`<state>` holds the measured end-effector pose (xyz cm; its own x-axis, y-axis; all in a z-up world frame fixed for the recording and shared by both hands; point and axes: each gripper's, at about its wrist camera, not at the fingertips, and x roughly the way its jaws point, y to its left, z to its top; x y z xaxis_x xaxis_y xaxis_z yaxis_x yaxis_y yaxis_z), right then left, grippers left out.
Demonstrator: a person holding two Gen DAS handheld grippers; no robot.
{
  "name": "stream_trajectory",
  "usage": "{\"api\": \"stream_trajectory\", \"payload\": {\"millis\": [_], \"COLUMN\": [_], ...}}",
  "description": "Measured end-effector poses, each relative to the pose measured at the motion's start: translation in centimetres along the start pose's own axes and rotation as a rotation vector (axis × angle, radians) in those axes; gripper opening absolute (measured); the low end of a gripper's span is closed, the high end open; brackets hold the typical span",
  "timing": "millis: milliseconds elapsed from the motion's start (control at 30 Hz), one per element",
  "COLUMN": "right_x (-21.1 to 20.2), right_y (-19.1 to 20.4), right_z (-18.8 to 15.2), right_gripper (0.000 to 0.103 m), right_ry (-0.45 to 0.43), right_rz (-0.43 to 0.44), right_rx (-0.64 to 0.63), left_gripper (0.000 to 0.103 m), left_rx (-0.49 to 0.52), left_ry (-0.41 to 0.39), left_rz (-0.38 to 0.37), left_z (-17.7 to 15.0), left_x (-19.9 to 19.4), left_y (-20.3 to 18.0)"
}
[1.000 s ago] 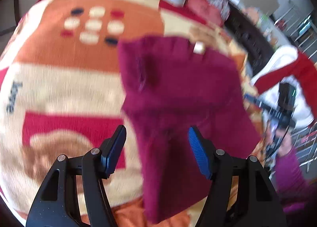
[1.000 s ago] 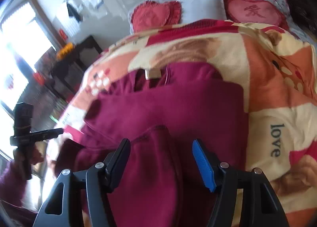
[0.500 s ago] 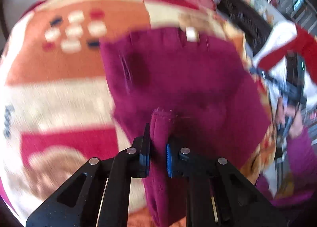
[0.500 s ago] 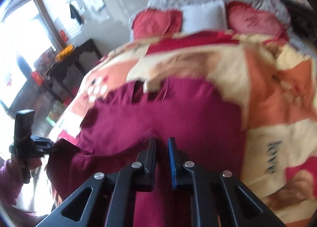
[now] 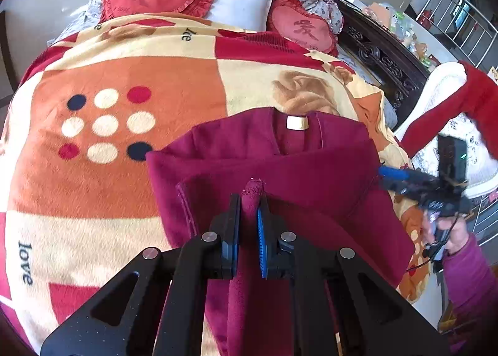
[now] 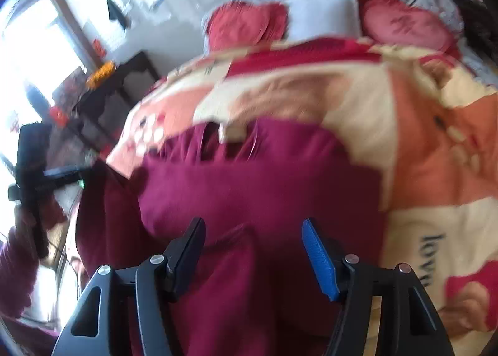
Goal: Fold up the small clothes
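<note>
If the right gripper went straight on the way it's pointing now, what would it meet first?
Most likely the dark magenta fleece garment lying on the patterned blanket. The right gripper is open, angled down at the cloth between its fingers; the picture is blurred, so depth is uncertain.

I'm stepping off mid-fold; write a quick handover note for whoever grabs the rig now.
Left gripper: shut on a bunched ridge of the maroon garment.
Right gripper: has just reopened, fingers straddling the garment, gripping nothing.
Garment lies on the patterned blanket, neck label at the far end.
Done: one edge looks folded over.
Left: carry the left gripper's pinched fabric across, flatten, finish folding.
</note>
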<state>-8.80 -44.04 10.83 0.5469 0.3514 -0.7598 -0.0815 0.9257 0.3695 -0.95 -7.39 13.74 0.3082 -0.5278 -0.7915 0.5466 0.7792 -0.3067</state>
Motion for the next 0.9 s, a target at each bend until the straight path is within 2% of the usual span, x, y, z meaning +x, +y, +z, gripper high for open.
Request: {"api": "stream_trajectory", "payload": {"millis": [33,67,133,233,300,367,400,500,567,667,767,800,867,900], "right_x": [1.3,2.1,2.8,0.3,-1.9,-2.7,-2.9,-2.3,-1.4,-0.2,-0.1,0.0,0.0,0.0], "right_y": [0.3,0.5,1.2,1.3,0.8,0.0,-0.6,-1.9,-3.0,-3.5,-3.2,-3.1,-3.2,-3.4], "right_z": [-0.5,-0.8,-1.2,-0.2,1.3,2.6,3.3,4.6,5.3,5.8,5.7,5.6,5.4,5.4], "right_gripper": [0.053,0.034,0.011,0.009,0.009,0.009,0.009,0.009,0.009,0.009,0.009,0.009,0.009,0.009], "right_ry": [0.034,0.055,0.063,-0.056,-0.16,-0.209,-0.231,-0.256,-0.262,-0.265,-0.262,-0.256,-0.25,-0.249], "right_rz": [-0.012,-0.018,-0.037,-0.026,-0.073,-0.109,-0.13,-0.178,-0.195,-0.193,-0.207,-0.216,-0.211,-0.201], "right_rx": [-0.013,-0.023,-0.06,-0.061,-0.039,-0.007,0.02,0.064,0.097,0.127,0.091,0.073,0.07,0.077], "left_gripper": [0.008,0.008,0.008,0.008,0.008,0.008,0.005,0.005,0.005,0.005,0.005,0.012,0.033,0.053], "left_rx": [-0.003,-0.005,-0.011,-0.014,-0.028,-0.056,-0.068,-0.072,-0.103,-0.146,-0.106,-0.09,-0.069,-0.061], "left_ry": [0.003,0.004,-0.002,-0.042,-0.08,-0.113,-0.132,-0.157,-0.15,-0.096,-0.061,-0.043,-0.009,0.001], "left_rz": [0.005,0.009,0.014,0.027,0.039,0.058,0.087,0.169,0.185,0.129,0.11,0.102,0.084,0.086], "left_z": [0.0,0.0,0.1,1.0,2.2,3.5,4.2,6.0,6.7,7.0,6.1,5.8,5.2,4.9], "left_x": [0.1,-0.1,-0.5,-1.5,-1.8,-1.4,-1.0,1.2,2.6,4.2,4.3,4.4,4.9,5.4], "left_y": [0.1,0.2,0.5,0.9,1.5,2.3,2.6,3.4,4.2,5.1,4.5,4.1,3.6,3.4]}}
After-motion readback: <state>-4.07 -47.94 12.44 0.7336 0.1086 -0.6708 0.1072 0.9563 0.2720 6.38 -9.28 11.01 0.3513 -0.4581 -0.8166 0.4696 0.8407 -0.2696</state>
